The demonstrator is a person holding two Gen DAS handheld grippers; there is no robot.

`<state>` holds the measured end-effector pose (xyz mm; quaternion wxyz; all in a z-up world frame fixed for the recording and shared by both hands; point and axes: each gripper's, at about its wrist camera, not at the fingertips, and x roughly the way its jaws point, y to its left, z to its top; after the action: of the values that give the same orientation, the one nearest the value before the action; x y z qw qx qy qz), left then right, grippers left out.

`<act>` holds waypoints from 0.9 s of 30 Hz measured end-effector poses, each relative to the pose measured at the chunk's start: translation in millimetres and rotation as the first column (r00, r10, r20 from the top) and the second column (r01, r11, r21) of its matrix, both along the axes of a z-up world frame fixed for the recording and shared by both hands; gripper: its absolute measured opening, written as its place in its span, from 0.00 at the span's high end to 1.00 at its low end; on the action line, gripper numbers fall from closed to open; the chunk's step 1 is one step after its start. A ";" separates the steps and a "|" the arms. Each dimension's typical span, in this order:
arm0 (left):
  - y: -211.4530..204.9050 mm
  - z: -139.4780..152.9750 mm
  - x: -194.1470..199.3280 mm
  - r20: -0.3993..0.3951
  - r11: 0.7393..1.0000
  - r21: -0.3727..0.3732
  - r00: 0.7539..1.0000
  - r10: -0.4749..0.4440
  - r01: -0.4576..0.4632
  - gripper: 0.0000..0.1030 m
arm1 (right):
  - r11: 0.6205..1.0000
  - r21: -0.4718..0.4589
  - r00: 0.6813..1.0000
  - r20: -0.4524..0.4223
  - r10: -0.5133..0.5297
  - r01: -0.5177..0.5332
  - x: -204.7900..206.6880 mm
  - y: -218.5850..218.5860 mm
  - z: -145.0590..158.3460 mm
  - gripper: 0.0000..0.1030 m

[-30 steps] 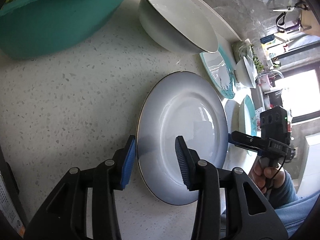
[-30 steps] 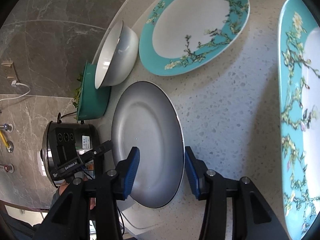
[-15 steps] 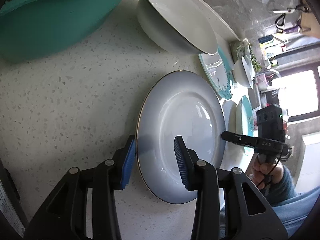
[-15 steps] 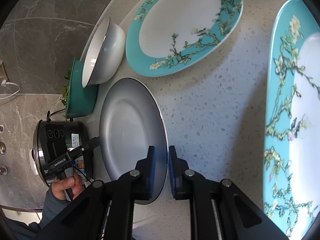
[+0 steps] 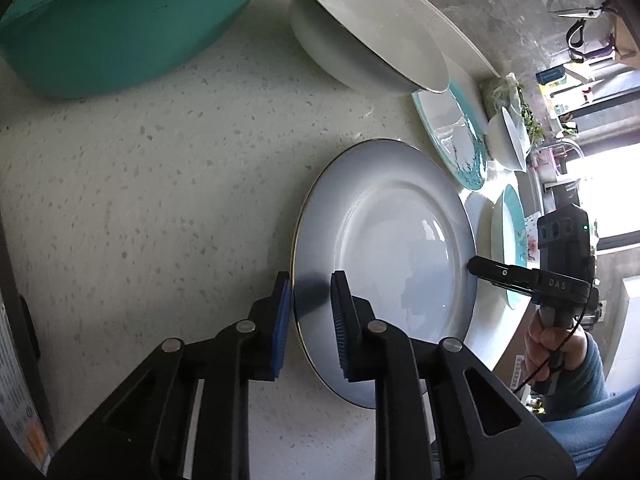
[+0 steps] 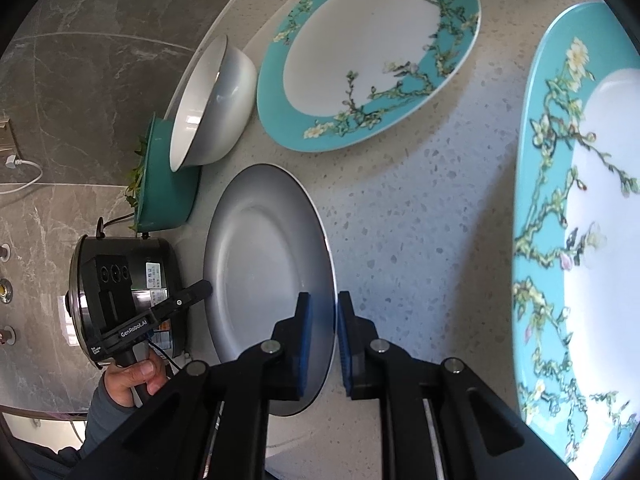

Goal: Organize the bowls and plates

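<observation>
Round grey-white glazed plate with thin gold rim (image 5: 384, 264) flat on speckled pale stone counter (image 5: 160, 184), gripped on opposite edges.

Left gripper (image 5: 308, 312): jaws closing, narrow, blue pads straddling plate's near rim in left wrist view; outer pad at the edge, inner pad over the glaze. Contact looks close to made, not certain it's firm.

Right gripper (image 6: 322, 322): narrow, clamped on plate's opposite rim, one pad on top, other outside the edge.

Key relation: plate sits between the two grippers, each pointing steeply down at its own rim. Equal reach, so a two-handed lift; no long axis on a round plate, only tilt to manage.

Relative to plate:
- white ceramic bowl (image 6: 212, 104) just beyond, leaning on its side
- teal plastic basin with greens (image 5: 120, 28) further on, beside the bowl
- two teal floral-rimmed plates (image 6: 368, 52) (image 6: 576, 216), likely stack targets, on the right gripper's side
- black rice cooker (image 6: 124, 292) behind the left gripper

Risk: uneven lift skews the plate in the pads.
</observation>
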<state>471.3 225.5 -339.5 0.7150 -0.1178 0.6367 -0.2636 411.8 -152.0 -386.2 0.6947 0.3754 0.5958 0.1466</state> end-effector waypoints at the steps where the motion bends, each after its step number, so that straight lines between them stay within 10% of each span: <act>1: 0.3 0.1 -1.9 -0.002 1.000 -0.003 1.000 0.000 0.000 0.84 | 1.000 0.000 1.000 0.001 -0.002 0.002 -0.6 -0.3 0.3 0.85; 27: -35.2 28.4 -138.0 0.048 0.999 0.017 0.998 0.049 -0.050 0.84 | 0.998 -0.008 0.997 0.049 0.067 -0.067 -69.8 -23.5 23.6 0.85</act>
<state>333.4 190.3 -311.1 0.7374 -0.1206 0.6187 -0.2426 342.0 -175.5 -362.6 0.7052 0.3491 0.5911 0.1772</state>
